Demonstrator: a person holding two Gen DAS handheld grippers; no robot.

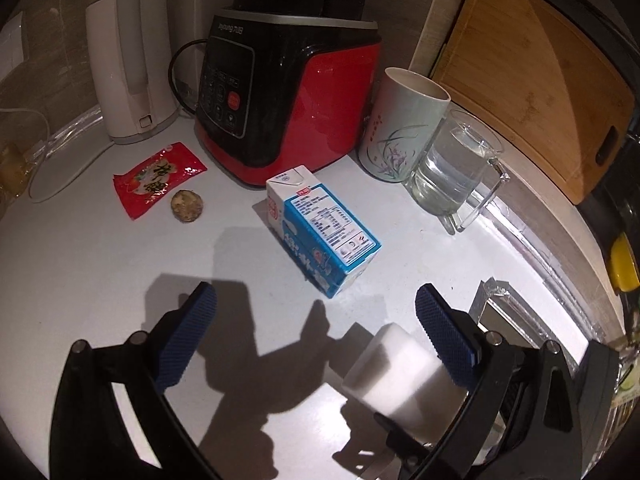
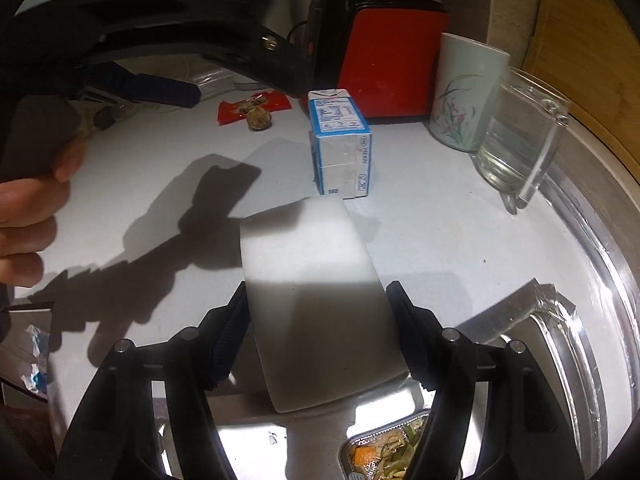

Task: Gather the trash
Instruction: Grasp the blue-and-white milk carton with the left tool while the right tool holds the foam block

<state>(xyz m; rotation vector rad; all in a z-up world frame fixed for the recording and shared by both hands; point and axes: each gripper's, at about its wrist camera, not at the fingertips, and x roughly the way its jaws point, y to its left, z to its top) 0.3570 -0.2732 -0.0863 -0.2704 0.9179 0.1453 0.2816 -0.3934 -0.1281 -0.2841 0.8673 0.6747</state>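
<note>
A blue and white milk carton [image 1: 322,230] lies on its side on the grey counter, ahead of my open, empty left gripper [image 1: 316,336]. A red snack wrapper [image 1: 158,178] and a small brown round ball [image 1: 187,206] lie to its left. My right gripper [image 2: 318,312] is shut on a white sponge block [image 2: 316,300], held low over the counter; the block also shows in the left wrist view [image 1: 394,376]. The carton [image 2: 340,144], wrapper [image 2: 252,106] and ball [image 2: 260,119] lie beyond it. My left gripper [image 2: 160,92] hangs at the upper left of the right wrist view.
A red and black appliance [image 1: 288,92], a white kettle [image 1: 130,64], a flowered cup [image 1: 402,124] and a glass mug of water [image 1: 456,168] stand at the back. A wooden board [image 1: 532,80] leans at right. A steel sink [image 2: 540,360] with food scraps in its strainer [image 2: 384,448] is at right.
</note>
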